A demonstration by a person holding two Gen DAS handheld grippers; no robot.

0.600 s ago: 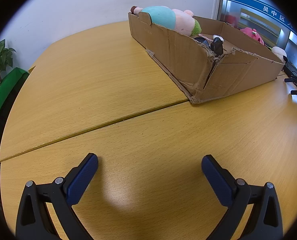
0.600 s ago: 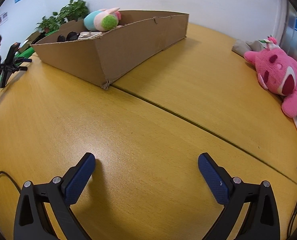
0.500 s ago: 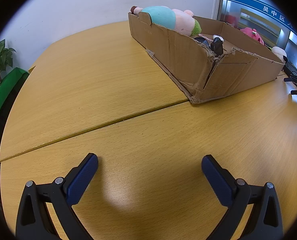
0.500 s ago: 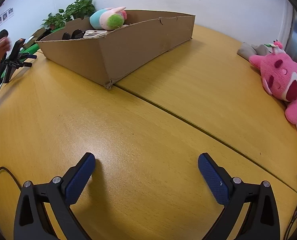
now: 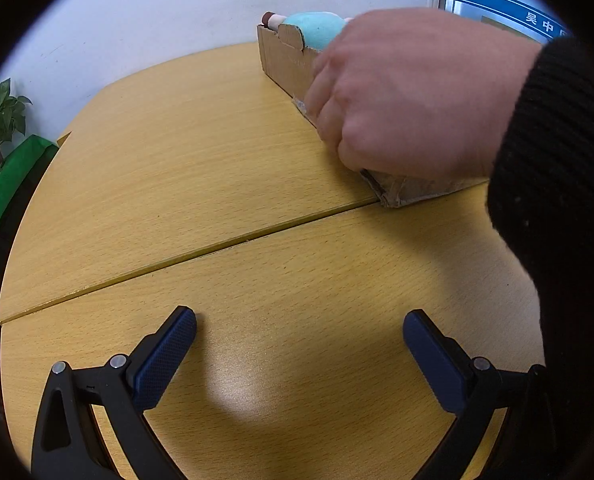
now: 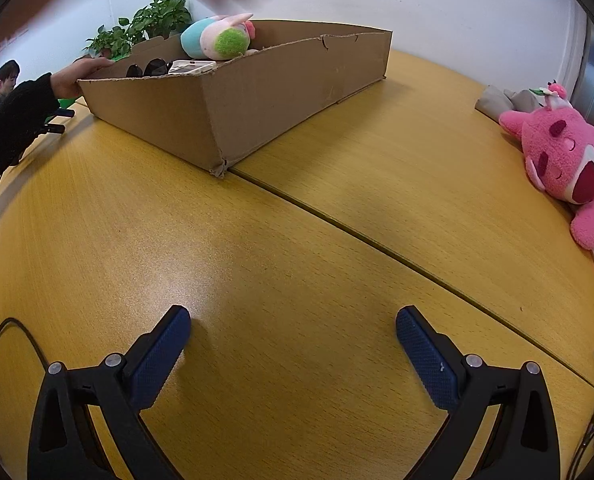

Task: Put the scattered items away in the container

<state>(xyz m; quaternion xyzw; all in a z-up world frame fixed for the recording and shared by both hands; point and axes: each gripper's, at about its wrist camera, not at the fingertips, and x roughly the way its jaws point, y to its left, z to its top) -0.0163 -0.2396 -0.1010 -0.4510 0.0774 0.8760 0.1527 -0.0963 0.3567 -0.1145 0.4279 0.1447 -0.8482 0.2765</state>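
Both grippers are hovering wide open over the wooden table while a bare hand is resting on the cardboard box.

The left gripper (image 5: 299, 338) is holding its blue-padded fingers spread apart with nothing between them, and the right gripper (image 6: 293, 334) is doing the same above the yellow table (image 6: 297, 240). The cardboard box (image 6: 257, 92) is sitting across the table's seam, carrying a teal and pink plush toy (image 6: 217, 38), dark sunglasses (image 6: 147, 68) and a flat white device (image 6: 191, 66). A hand (image 5: 409, 92) in a black sleeve is covering the box's near wall in the left wrist view. A pink plush bear (image 6: 569, 164) is lying on the table well apart from the box, to the right.
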